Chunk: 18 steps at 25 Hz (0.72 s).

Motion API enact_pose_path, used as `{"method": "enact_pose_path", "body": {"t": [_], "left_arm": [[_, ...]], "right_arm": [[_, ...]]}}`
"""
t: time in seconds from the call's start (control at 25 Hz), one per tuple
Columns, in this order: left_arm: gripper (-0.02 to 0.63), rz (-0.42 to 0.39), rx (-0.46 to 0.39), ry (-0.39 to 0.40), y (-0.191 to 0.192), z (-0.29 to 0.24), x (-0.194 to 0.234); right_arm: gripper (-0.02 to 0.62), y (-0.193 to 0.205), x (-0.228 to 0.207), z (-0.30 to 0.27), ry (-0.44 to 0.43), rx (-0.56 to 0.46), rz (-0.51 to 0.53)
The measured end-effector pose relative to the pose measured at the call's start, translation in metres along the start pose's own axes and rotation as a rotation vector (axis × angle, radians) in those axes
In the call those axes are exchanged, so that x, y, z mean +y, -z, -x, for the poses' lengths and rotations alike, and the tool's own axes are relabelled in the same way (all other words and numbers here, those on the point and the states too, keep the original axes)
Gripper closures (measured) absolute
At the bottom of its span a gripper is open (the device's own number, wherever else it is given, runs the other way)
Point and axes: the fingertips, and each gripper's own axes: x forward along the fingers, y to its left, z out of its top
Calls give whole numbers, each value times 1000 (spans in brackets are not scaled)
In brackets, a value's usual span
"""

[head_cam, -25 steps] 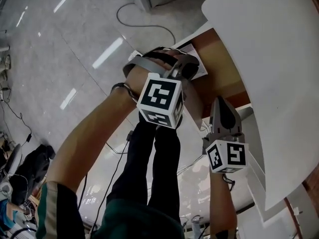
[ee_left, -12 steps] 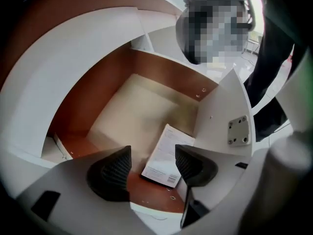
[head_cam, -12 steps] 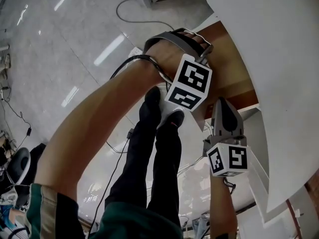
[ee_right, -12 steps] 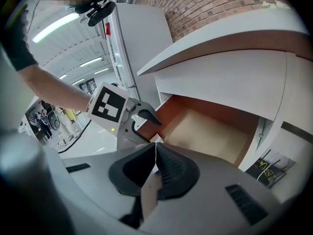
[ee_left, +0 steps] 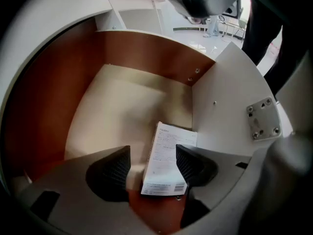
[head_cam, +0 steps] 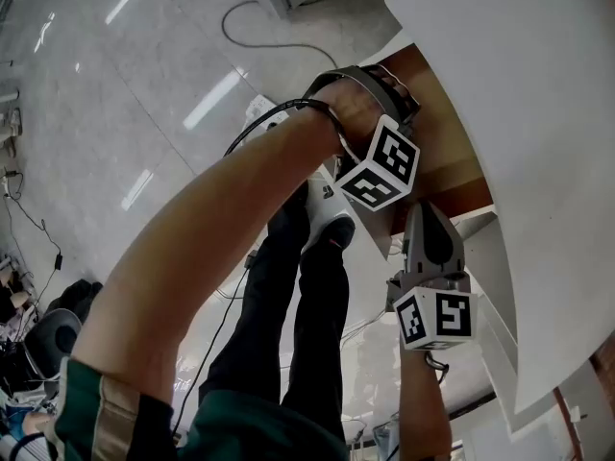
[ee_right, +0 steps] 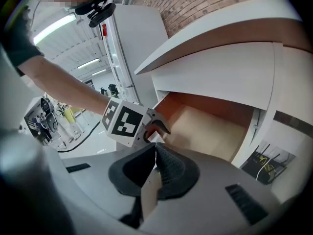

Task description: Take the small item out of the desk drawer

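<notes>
Reach-in step: left gripper (ee_left: pixel 152 161), jaws just opening wide, is hanging over the small box (ee_left: pixel 168 153), untouched between them on the drawer (ee_left: pixel 112 106) floor by the side wall (ee_left: pixel 225 106), while right gripper (ee_right: pixel 154 173) is clamping the drawer front (ee_right: pixel 148 192); next probably calling for sinking lower, then closing.

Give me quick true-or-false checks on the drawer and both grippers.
The drawer stands open. True.
The left gripper grips the white box. False: its jaws have just been opening and stand apart, the box lying between them on the drawer floor.
The right gripper is shut on a thin white edge. True.
Several items lie in the drawer. False: only the box shows.
</notes>
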Motion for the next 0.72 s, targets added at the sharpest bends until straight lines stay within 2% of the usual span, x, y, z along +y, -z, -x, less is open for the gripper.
{"method": "enact_pose_path", "body": {"t": [0.24,0.32,0.44,0.6,0.68,0.72], "left_arm": [[318,-153,92,66,9,-17,-10],[298,-194,120,84,9,-22,-14],[287,-195,132,102,9,-24,-14],[291,-198,129,170,12,-24,-17],[358,-210,138,208,14,-24,-23],[362,-214,139,215,14,-24,-24]], "right_arm": [[571,7,-9,3,18,5,-22],[571,9,-10,5,23,8,-23],[571,9,-12,7,28,13,-26],[571,11,-15,8,35,17,-30],[571,12,-15,8,36,21,-30],[571,12,-16,9,37,21,-32]]}}
